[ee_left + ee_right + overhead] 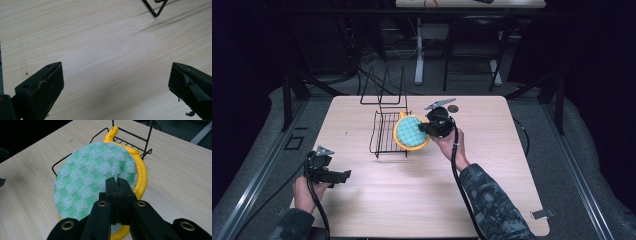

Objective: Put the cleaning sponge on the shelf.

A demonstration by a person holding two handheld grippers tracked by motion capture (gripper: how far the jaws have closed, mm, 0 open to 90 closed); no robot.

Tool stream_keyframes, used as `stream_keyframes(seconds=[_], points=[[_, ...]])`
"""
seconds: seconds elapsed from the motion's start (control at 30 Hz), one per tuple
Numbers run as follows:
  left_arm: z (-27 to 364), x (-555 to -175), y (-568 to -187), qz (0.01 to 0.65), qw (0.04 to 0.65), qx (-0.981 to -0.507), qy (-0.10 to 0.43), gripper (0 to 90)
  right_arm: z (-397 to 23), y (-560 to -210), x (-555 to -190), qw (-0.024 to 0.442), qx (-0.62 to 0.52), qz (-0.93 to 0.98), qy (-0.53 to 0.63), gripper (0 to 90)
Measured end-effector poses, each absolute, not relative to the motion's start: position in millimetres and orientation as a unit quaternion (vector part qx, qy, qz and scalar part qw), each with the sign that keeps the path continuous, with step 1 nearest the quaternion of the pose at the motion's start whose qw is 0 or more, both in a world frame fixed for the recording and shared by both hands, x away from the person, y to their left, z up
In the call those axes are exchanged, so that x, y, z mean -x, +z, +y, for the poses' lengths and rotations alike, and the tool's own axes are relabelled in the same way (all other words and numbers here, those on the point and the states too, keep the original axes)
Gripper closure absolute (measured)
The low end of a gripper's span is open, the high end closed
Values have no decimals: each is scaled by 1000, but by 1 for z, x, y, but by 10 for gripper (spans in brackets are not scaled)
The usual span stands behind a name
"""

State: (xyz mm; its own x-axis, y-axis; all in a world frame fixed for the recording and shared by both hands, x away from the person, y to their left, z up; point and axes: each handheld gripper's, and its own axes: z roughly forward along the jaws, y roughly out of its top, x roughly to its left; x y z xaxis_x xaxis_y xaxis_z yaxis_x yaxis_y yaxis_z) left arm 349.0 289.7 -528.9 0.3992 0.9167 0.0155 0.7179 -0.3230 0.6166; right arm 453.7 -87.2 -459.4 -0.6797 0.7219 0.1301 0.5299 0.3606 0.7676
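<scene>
A round pot holder (411,132), green-and-white checked with a yellow rim and a yellow loop, hangs over the right edge of a black wire rack (384,134) at mid table. My right gripper (426,128) is shut on its near edge; in the right gripper view the jaws pinch the checked cloth (87,177) at the right gripper (117,182). The wire rack (130,138) lies behind the pot holder there. My left gripper (343,176) rests low at the table's front left, open, with bare wood between its jaws, seen as the left gripper (116,82).
The wooden table (412,200) has bare room in front and to the right. A small dark round disc (453,108) lies at the back right. A corner of the rack (155,7) shows far off. A metal clip (542,214) sits at the front right edge.
</scene>
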Motion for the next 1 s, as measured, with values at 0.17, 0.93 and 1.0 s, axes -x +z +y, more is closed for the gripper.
stream_keyframes(seconds=[0.17,0.93,1.0], points=[[291,-350,-529,515,269,-793,184,2,-73,-464,-458,110,-387,815,418,892],[290,-349,-529,514,272,-793,181,1,-18,-499,-478,104,-438,794,408,889],[290,-349,-529,514,272,-793,181,1,-17,-504,-481,102,-448,788,410,888]])
